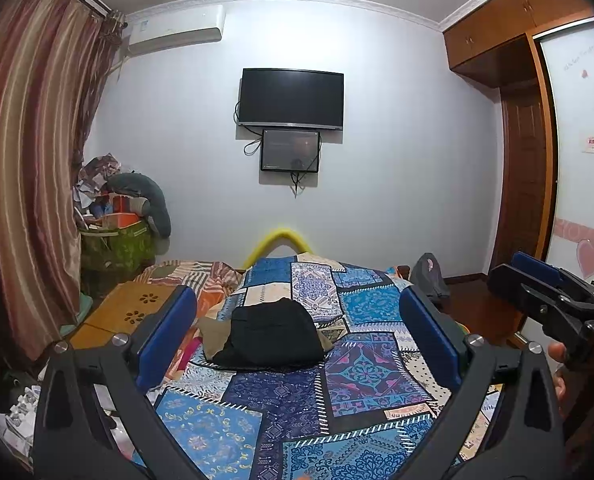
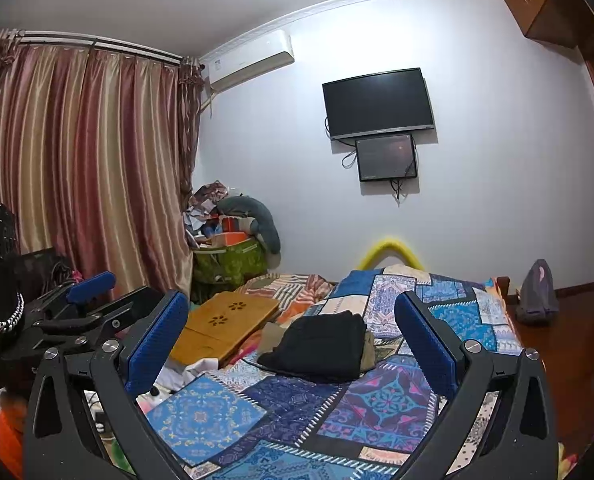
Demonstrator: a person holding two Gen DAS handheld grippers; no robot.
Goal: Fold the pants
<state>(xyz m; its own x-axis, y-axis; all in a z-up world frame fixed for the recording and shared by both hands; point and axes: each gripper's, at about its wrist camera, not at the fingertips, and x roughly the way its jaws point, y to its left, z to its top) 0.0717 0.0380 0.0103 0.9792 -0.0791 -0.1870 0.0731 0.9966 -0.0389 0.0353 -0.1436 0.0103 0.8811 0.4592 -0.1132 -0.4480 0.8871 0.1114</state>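
Bedroom with a patchwork bedspread (image 1: 281, 412) underfoot of both tools. Left gripper (image 1: 297, 336) and right gripper (image 2: 293, 340) hover above it, jaws spread wide, holding nothing. Ahead of them, the black pants (image 1: 271, 334) lie folded on the bedspread, overlapping an olive garment (image 1: 213, 334). Further left sits a wooden lap tray (image 2: 221, 326).

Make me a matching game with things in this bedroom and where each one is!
Things:
1. folded black pants
2. flat black television screen
3. striped pink and gold curtain
4. light wooden lap tray

Places:
A. hanging over the window
B. left of the pants, on the bed's edge
C. on the blue patchwork quilt
D. mounted on the white wall

Pairs: 1-C, 2-D, 3-A, 4-B
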